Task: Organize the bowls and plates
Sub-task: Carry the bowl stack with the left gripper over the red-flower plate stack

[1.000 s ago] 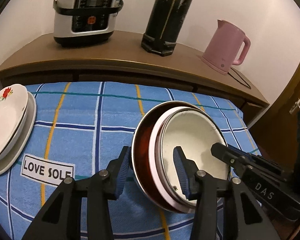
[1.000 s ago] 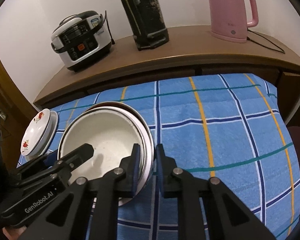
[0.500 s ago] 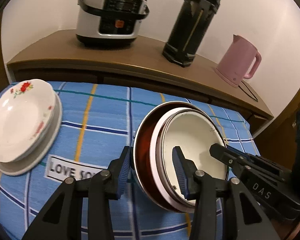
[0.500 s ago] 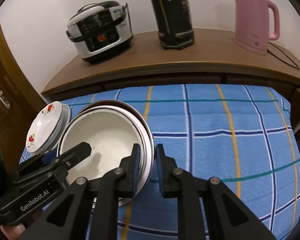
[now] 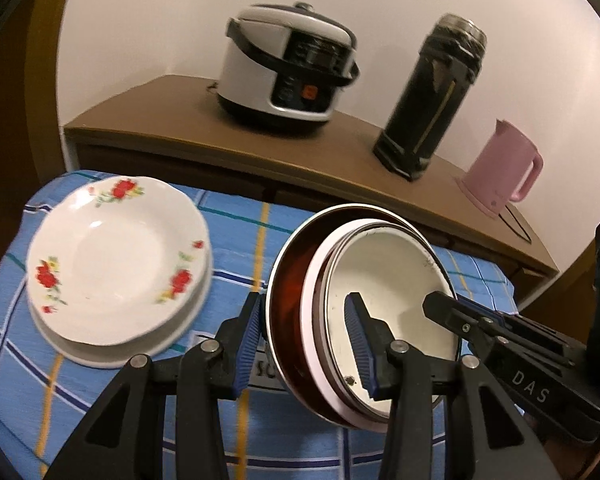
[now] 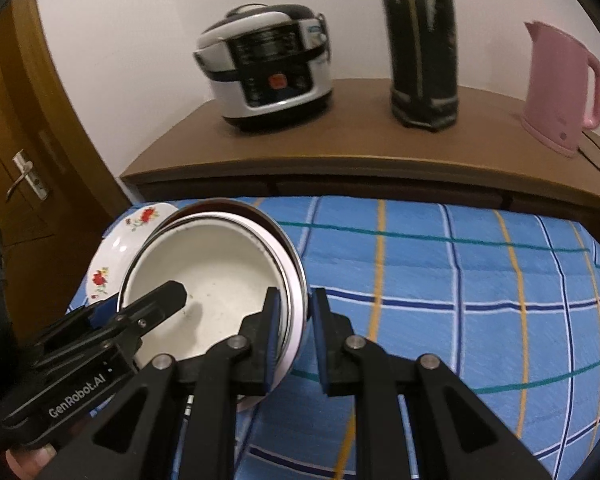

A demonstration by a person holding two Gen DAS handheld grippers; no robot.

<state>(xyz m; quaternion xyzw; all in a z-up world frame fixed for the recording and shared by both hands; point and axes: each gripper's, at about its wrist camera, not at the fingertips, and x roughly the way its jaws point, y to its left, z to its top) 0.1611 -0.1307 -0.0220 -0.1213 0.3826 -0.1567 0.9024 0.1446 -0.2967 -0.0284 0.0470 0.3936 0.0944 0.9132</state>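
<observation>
the blue checked cloth (image 6: 440, 280) spreads ahead of both sets of jaws and carries everything in play. beyond it a wooden sideboard (image 6: 340, 148) holds a rice cooker (image 6: 266, 68), a dark flask (image 6: 424, 40) and a pink kettle (image 6: 562, 88), none of them part of the job.

ahead and to the left of the left gripper (image 5: 306, 338), the flowered plates (image 5: 116, 260) already sit stacked on the cloth, so that part looks finished.

the nested bowls (image 5: 360, 296), a red-brown one outermost, a pink-rimmed one inside it and a white one innermost, are tilted and appear lifted off the cloth. the left gripper's jaws straddle one side of the stack's rim, pinching it. the right gripper (image 6: 294, 334) pinches the opposite rim between nearly closed jaws.

judging by this, what remains is setting the bowl stack down, probably beside the plates.
</observation>
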